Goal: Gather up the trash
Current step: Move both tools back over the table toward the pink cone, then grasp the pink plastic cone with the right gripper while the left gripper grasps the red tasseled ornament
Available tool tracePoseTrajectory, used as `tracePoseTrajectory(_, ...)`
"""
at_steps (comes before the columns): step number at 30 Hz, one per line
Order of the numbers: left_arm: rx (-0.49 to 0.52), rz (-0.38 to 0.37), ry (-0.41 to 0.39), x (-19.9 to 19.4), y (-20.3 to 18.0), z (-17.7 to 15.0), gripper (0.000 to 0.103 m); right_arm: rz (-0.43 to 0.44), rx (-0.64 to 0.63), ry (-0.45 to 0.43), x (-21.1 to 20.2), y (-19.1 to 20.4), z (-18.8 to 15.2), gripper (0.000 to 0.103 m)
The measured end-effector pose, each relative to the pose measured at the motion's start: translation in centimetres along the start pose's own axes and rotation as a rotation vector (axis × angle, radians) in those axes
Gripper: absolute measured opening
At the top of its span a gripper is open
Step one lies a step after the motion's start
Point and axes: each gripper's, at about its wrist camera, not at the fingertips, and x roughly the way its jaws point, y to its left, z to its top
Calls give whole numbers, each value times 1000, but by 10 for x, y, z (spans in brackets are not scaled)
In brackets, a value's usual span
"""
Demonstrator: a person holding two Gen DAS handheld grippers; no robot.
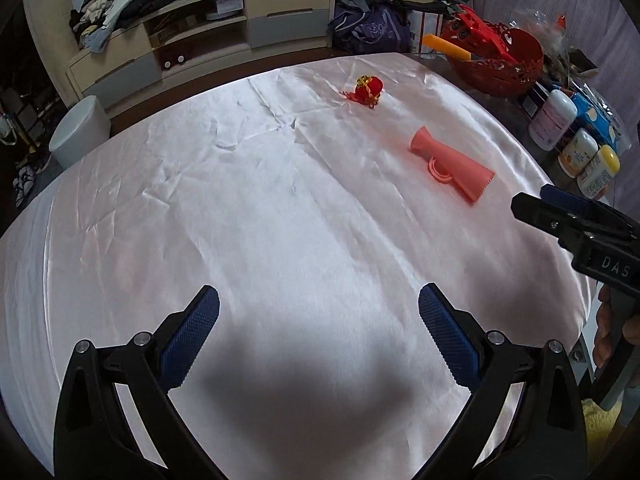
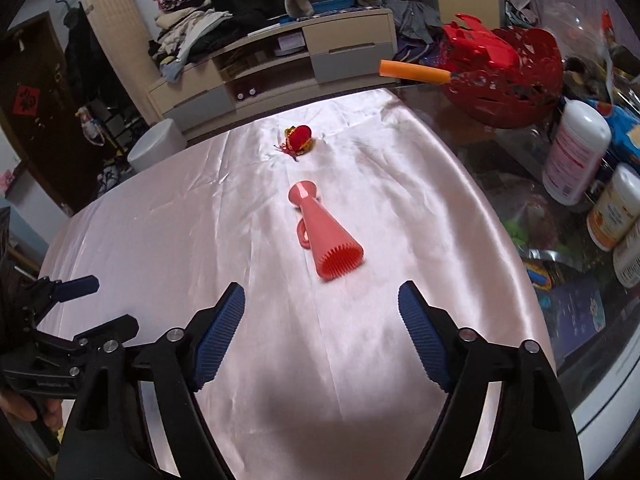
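Your left hand-held gripper [image 1: 319, 312] hung over the near end of the satin-white cloth-covered surface [image 1: 240, 208], its blue ribbed pads spread wide with nothing between them. Your right hand-held gripper [image 2: 321, 309] hovered beside it, jaws also apart and empty, pointing toward the salmon-pink ribbed plastic cone with a small ring handle [image 2: 322, 232], which lay on its side just ahead, wide mouth facing you. Farther up the cloth, apart from the cone, sat the small red-and-gold crumpled ornament with loose threads [image 2: 300, 139]. At the surface's far right edge, off the cloth, stood a red openwork plastic basket [image 2: 516, 92] with an orange foam tube [image 2: 414, 71] sticking out of it, and near it a row of white and yellow-capped bottles [image 2: 576, 152]. On the floor beyond the surface stood a round white stool [image 1: 80, 132].
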Motion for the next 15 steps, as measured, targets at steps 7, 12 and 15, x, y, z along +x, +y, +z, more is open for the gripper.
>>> tracePoseTrajectory(7,41,28,-29,16,-2,44,94,-7,-61,38,45,4,20,63)
tracePoseTrajectory(12,52,20,-37,28,-1,69,94,-16,-94,58,67,5,23,54)
tracePoseTrajectory(15,55,-13,-30,40,-4,83,94,-22,-103,58,76,3,21,45)
